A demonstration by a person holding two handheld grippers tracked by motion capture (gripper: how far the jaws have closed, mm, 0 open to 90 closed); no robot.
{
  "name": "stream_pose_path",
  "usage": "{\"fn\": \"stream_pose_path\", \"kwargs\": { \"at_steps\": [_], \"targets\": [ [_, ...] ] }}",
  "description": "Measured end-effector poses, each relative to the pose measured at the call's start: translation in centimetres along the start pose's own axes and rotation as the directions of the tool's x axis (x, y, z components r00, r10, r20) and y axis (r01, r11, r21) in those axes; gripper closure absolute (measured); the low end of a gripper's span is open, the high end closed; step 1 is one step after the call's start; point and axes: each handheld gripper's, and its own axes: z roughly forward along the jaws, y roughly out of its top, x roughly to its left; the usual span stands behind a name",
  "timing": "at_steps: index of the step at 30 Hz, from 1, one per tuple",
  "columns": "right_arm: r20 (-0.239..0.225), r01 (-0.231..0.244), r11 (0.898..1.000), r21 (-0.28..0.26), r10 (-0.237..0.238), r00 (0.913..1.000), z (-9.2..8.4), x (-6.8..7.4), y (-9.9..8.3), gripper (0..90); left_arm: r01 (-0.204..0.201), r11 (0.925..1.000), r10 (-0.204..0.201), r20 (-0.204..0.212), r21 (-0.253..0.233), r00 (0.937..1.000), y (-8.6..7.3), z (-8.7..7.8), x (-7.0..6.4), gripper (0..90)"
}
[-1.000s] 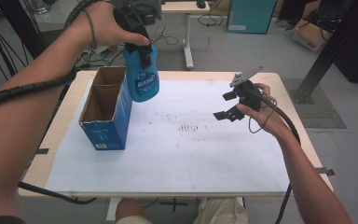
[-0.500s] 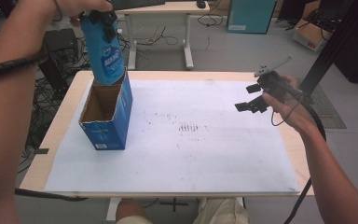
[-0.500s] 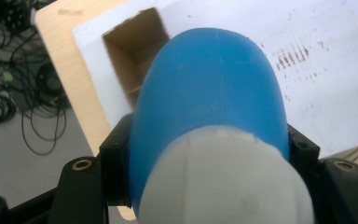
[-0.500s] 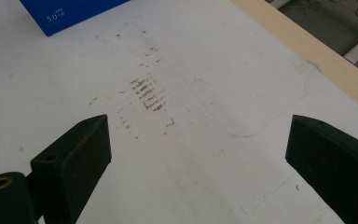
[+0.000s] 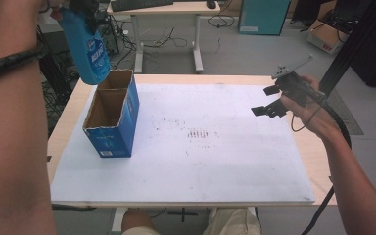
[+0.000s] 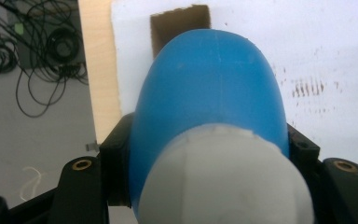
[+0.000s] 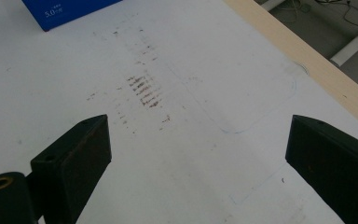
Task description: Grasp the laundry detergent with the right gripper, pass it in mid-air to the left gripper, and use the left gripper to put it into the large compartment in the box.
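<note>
The left gripper [image 6: 205,186] is clamping the blue bottle [image 5: 87,44] by its body, both black jaws pressing against the bottle's sides in the left gripper view, with the pale grey cap end [image 6: 223,177] nearest the camera. In the high view the bottle is hanging upright in the air, base down, above and just behind the far end of the open blue cardboard box [image 5: 112,115]; base and box rim are not touching. The box is standing on the white sheet [image 5: 215,166] at the table's left side, top flaps open, brown interior showing. In the left gripper view the bottle is covering most of the box, and part of the brown opening [image 6: 179,25] is showing beyond it. The right gripper [image 5: 268,102] is hovering over the table's right edge, jaws spread wide with nothing between them; its own view is looking down on the smudged marks [image 7: 144,91] at the sheet's middle and a corner of the blue box [image 7: 67,11].
</note>
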Motion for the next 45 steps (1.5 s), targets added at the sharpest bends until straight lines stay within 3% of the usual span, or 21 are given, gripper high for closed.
{"fn": "stream_pose_path", "kwargs": {
  "at_steps": [4, 9, 23, 31, 32, 45],
  "targets": [
    [0.004, 0.0, 1.0, 0.009, 0.0, 1.0, 0.1, 0.2, 0.0, 6.6, 0.07, 0.9974, -0.07, -0.014, -0.018, 0.9974, -0.3, -0.1, 0.6, 37.4],
    [-0.001, 0.005, 1.0, 0.012, -0.005, 1.0, 0.3, 0.3, -0.1, 6.7, 0.088, 0.996, -0.089, -0.017, -0.012, 0.9959, -0.5, 0.3, 0.9, 37.3],
    [0.004, 0.027, 1.0, 0.007, -0.027, 0.9996, 0.3, 1.2, 0.8, 7.0, 0.095, 0.9951, -0.095, 0.003, -0.025, 0.9954, -1.2, 2.2, 1.7, 37.4],
    [0.005, 0.034, 0.999, 0.012, -0.034, 0.9994, 0.4, 1.6, 1.2, 7.0, 0.092, 0.9957, -0.092, 0.009, 0.012, 0.9957, -1.4, 4.6, 1.8, 37.3],
    [0.006, 0.036, 0.999, 0.012, -0.036, 0.9993, 0.4, 1.6, 1.2, 7.0, 0.075, 0.997, -0.076, 0.009, 0.017, 0.9971, -1.5, 4.8, 2.0, 37.4],
    [0.001, 0.051, 0.999, 0.017, -0.051, 0.9987, 0.8, 1.8, 1.6, 7.0, 0.08, 0.9956, -0.082, 0.043, 0.048, 0.9957, -2.2, 9.0, 2.2, 37.3]
  ]
}}
